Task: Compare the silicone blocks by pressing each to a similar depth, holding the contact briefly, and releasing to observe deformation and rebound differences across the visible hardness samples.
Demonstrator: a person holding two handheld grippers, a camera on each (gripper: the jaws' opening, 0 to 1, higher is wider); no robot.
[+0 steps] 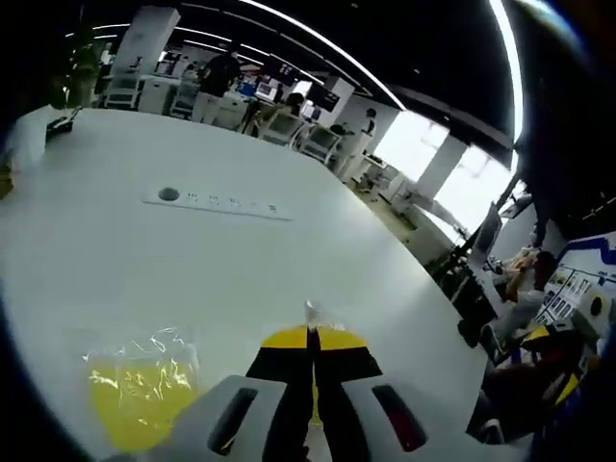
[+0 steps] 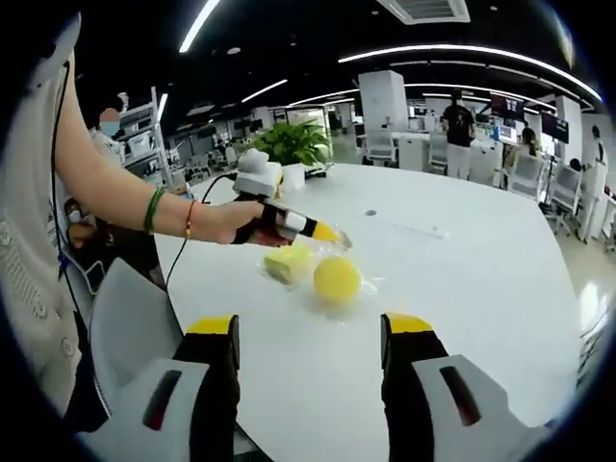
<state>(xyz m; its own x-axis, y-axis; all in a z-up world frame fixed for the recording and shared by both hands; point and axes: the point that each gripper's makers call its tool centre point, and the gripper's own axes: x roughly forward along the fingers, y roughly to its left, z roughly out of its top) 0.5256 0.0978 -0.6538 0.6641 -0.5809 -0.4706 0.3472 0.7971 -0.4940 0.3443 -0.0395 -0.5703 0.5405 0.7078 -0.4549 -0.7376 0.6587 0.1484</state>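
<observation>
In the right gripper view, your right gripper point(image 2: 310, 337) sits nearest with its jaws spread wide and nothing between them, hovering over the near edge of the white table point(image 2: 462, 279). Just beyond its yellow-tipped fingers point(image 2: 214, 325), a round yellow block point(image 2: 337, 279) lies in clear wrap, touching a paler yellow wedge block point(image 2: 289, 262) to its left. Your left hand point(image 2: 241, 223) reaches in from the left, arm level, bracelets at the wrist, holding the left gripper point(image 2: 332, 235) with its tip just above the two blocks. In the left gripper view, that gripper's point(image 1: 310, 339) jaws are closed together, pinching a twist of clear wrap point(image 1: 311, 313); a bagged yellow block point(image 1: 140, 390) lies left of the fingers on the table. Farther off, a grey strip point(image 1: 217, 202) lies flat on the tabletop. Beyond it are desks, seated people, a potted plant point(image 2: 294, 144) and ceiling light strips.
</observation>
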